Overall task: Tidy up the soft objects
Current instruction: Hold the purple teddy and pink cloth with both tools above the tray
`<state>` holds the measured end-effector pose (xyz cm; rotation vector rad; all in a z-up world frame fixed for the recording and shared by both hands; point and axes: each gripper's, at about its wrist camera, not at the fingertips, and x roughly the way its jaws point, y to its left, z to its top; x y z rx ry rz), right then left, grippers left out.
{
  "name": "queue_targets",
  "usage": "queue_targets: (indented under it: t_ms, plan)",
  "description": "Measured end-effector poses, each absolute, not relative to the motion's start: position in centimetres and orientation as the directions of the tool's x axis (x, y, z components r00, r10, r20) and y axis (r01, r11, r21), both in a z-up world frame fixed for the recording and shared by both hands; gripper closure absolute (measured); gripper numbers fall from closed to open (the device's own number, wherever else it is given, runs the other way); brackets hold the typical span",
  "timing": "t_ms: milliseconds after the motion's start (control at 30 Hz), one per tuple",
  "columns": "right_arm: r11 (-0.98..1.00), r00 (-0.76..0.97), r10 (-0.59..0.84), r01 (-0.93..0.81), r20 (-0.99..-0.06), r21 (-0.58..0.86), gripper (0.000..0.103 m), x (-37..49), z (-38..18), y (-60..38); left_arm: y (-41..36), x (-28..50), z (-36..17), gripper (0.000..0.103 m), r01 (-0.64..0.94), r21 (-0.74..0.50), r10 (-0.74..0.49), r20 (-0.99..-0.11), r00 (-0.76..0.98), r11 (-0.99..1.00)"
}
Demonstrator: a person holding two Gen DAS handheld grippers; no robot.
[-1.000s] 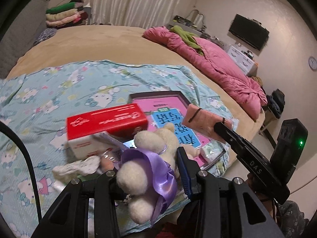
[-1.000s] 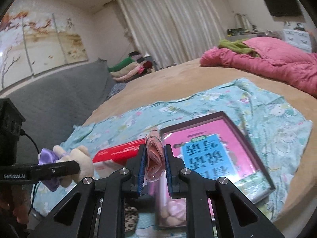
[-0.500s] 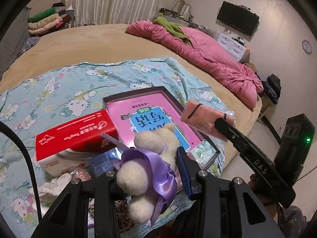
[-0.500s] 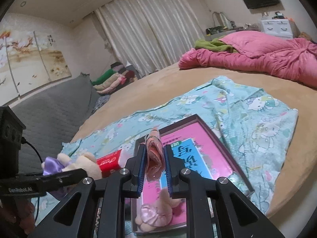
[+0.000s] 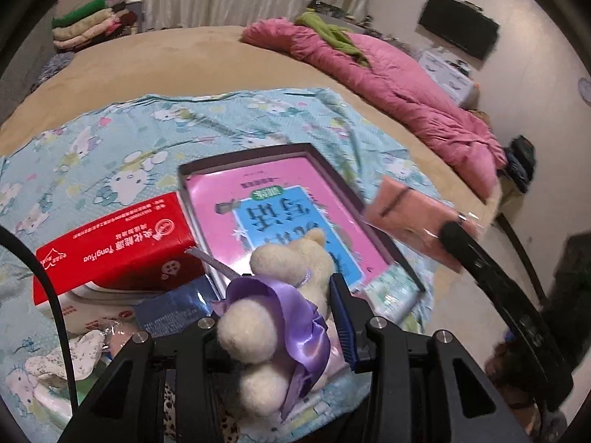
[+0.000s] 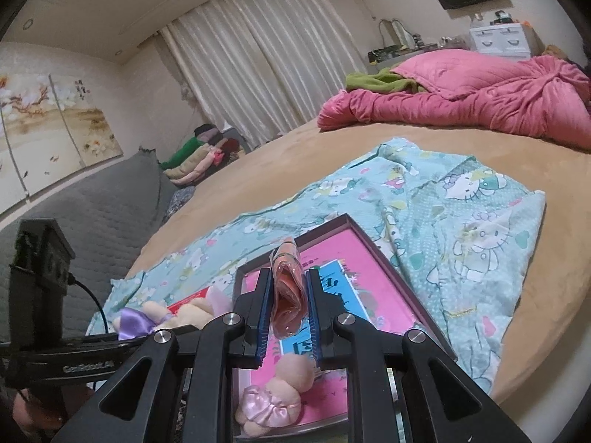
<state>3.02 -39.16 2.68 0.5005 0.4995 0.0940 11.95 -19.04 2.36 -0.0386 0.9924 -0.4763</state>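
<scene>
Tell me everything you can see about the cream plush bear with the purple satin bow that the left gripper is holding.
The cream plush bear with the purple satin bow is small, fuzzy and soft-looking, with rounded limbs. A shiny purple ribbon is tied round it, and a thinner lilac band sits near its neck. The left gripper is shut on it, its blue-padded finger pressing one side. It is held above the pink book in the dark tray, beside the red tissue box. Its face is not visible.

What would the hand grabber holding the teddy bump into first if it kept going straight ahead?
Probably the pink book lying in the dark tray. The left gripper, shut on the teddy, points forward and down at it; the depth is hard to judge.
</scene>
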Motion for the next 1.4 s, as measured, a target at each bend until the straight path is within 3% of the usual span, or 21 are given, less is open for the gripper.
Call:
queue_targets:
  t_ms: [267, 633, 867, 1167, 1400]
  plan:
    - [0.871, 0.874, 0.197, 0.052, -0.445, 0.489, 0.085, 3.2, 2.1, -39.9, -21.3, 13.5, 0.3, 0.062, 0.357, -0.142, -0.309, -0.827, 0.470, 0.923]
    - [0.870, 0.854, 0.215, 0.054, -0.474, 0.491, 0.085, 4.1, 0.8, -40.1, -23.7, 14.7, -2.7, 0.062, 0.352, 0.088, -0.115, -0.849, 0.516, 0.932]
    - [0.873, 0.832, 0.223, 0.061, -0.509, 0.484, 0.085, 4.9, -0.4, -40.1, -24.6, 14.5, -4.5, 0.062, 0.372, 0.147, -0.071, -0.856, 0.512, 0.916]
    - [0.897, 0.817, 0.176, 0.097, -0.550, 0.431, 0.084, 5.6, -1.3, -40.1, -24.4, 14.3, -5.3, 0.060, 0.383, 0.047, -0.142, -0.882, 0.449, 0.923]
    - [0.883, 0.772, 0.217, 0.107, -0.597, 0.458, 0.084, 6.6, -3.3, -40.2, -23.7, 14.5, -5.4, 0.060, 0.371, -0.017, -0.186, -0.887, 0.423, 0.928]
